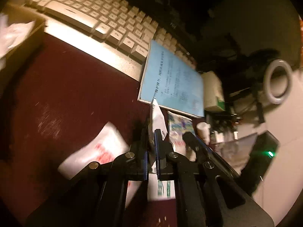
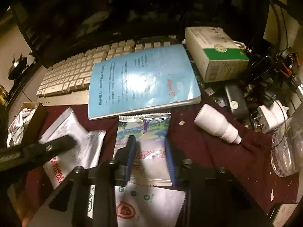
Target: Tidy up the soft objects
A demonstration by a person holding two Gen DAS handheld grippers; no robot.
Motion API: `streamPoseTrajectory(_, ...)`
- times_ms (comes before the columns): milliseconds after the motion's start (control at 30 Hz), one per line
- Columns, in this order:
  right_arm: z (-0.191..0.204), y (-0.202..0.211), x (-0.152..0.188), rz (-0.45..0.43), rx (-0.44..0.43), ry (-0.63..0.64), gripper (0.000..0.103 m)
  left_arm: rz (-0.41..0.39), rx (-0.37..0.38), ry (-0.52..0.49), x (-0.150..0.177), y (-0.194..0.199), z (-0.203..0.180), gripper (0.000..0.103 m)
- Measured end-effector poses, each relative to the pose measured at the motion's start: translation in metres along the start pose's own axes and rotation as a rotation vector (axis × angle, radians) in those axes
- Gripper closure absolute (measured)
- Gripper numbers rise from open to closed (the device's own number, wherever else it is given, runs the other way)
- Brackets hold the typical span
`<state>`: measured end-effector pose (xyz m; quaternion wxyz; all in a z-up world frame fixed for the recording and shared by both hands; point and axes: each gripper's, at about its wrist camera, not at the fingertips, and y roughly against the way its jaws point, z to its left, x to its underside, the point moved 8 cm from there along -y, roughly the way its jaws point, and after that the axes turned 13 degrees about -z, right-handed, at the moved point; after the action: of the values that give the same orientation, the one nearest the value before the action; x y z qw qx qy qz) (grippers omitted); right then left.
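Pale-blue booklet (image 2: 142, 81) — dark-red cloth (image 2: 208, 151), white bottle (image 2: 214, 123).

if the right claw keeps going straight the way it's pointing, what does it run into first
Most likely the colourful printed packet lying flat between the right claw's fingers, on the dark red cloth. Beyond it lies the blue notebook, though depth is hard to judge here.

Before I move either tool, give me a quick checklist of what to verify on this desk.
1. The left tool grips the white packet: ok, shut on it.
2. The right tool grips the colourful pouch: not ok, its pads stand apart over it.
3. The colourful pouch is free of the blue notebook: cannot tell, their edges meet.
4. The white bottle lies apart from the pouch: ok.
5. The cardboard box is open: ok, packets already inside.
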<state>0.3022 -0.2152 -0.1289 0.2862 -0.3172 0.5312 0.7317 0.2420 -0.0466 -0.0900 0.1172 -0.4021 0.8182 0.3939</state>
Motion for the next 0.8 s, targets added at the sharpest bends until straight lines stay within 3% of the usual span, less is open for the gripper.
streamPoseTrajectory(133,0.008,0.002,-0.007,-0.024,-0.027,-0.004,0.095,-0.032,0.049,0.038,0.003,0.037,0.006,0.098)
streamPoseTrajectory(267,0.011,0.008,-0.014,-0.048,-0.113,-0.064,0.1,-0.07,0.075,0.053,0.002,0.07,0.009,0.098)
streamPoseTrajectory(567,0.024,0.053,-0.026,-0.121,-0.228,-0.164,0.1,-0.157,0.133,0.075,0.003,0.139,0.014,0.098)
streamPoseTrajectory(800,0.08,0.077,-0.042,-0.136,-0.367,-0.143,0.1,-0.276,0.103,0.094,-0.021,0.193,0.032,0.098)
